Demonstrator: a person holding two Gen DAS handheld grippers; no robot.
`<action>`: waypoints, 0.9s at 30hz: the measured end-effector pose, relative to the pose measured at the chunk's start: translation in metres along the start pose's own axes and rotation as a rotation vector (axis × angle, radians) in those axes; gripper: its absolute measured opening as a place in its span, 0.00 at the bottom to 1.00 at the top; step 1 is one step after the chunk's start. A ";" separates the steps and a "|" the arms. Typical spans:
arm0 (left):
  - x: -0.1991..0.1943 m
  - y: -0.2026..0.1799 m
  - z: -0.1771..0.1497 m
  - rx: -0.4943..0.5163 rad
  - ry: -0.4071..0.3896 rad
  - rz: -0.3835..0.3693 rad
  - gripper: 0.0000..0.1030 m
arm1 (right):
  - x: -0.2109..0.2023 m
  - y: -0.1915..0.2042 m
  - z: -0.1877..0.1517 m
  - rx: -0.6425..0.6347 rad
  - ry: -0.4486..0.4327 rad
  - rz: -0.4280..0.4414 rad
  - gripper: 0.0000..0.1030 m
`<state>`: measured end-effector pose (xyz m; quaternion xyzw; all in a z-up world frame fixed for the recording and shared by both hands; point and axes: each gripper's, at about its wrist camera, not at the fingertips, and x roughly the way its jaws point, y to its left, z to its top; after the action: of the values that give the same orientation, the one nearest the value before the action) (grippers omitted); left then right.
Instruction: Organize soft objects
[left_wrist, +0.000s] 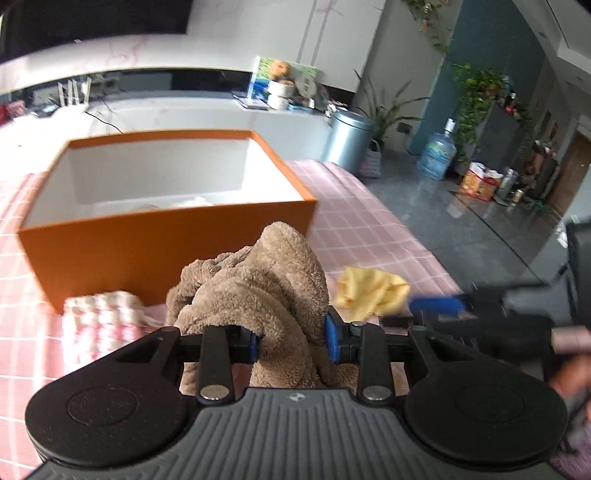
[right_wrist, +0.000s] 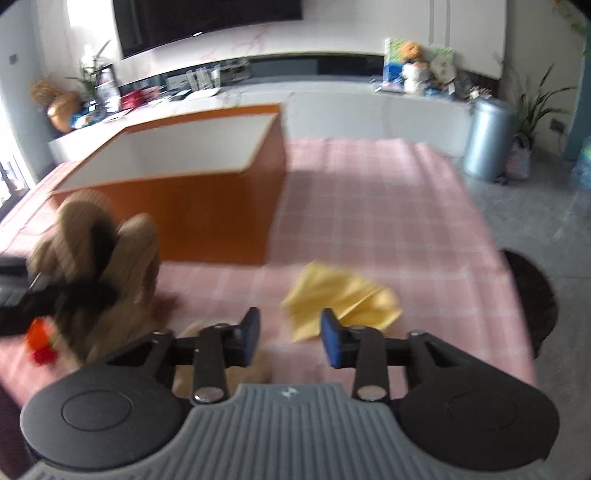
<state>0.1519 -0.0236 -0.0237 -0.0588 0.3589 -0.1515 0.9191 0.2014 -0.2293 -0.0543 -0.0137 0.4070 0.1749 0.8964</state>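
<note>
My left gripper (left_wrist: 293, 341) is shut on a brown fluffy towel (left_wrist: 255, 288), held bunched just in front of the orange box (left_wrist: 177, 240); the towel also shows in the right wrist view (right_wrist: 110, 258). A yellow cloth (left_wrist: 369, 291) lies on the pink checked tablecloth (left_wrist: 369, 229) to the right. My right gripper (right_wrist: 290, 334) is open and empty, its fingers just short of the yellow cloth (right_wrist: 343, 299). A pink and white knitted cloth (left_wrist: 99, 321) lies at the box's front left corner. The box (right_wrist: 207, 206) is white inside, with something pale at its bottom.
The table's right edge (right_wrist: 517, 295) drops to a grey floor, with a dark round stool (right_wrist: 535, 299) beside it. A grey bin (right_wrist: 487, 140) and plants stand beyond. A small red-orange item (right_wrist: 40, 343) lies at the left.
</note>
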 end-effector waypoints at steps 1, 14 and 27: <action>-0.004 0.004 -0.001 -0.006 -0.005 0.009 0.36 | 0.000 0.008 -0.005 -0.009 0.010 0.005 0.58; -0.035 0.021 -0.003 -0.030 -0.045 0.038 0.36 | 0.028 0.037 -0.031 0.004 0.148 -0.008 0.74; -0.053 0.031 -0.011 -0.055 -0.079 0.032 0.36 | 0.025 0.054 -0.032 -0.026 0.166 -0.065 0.74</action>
<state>0.1151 0.0223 -0.0046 -0.0844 0.3275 -0.1242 0.9328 0.1755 -0.1770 -0.0877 -0.0528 0.4769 0.1494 0.8645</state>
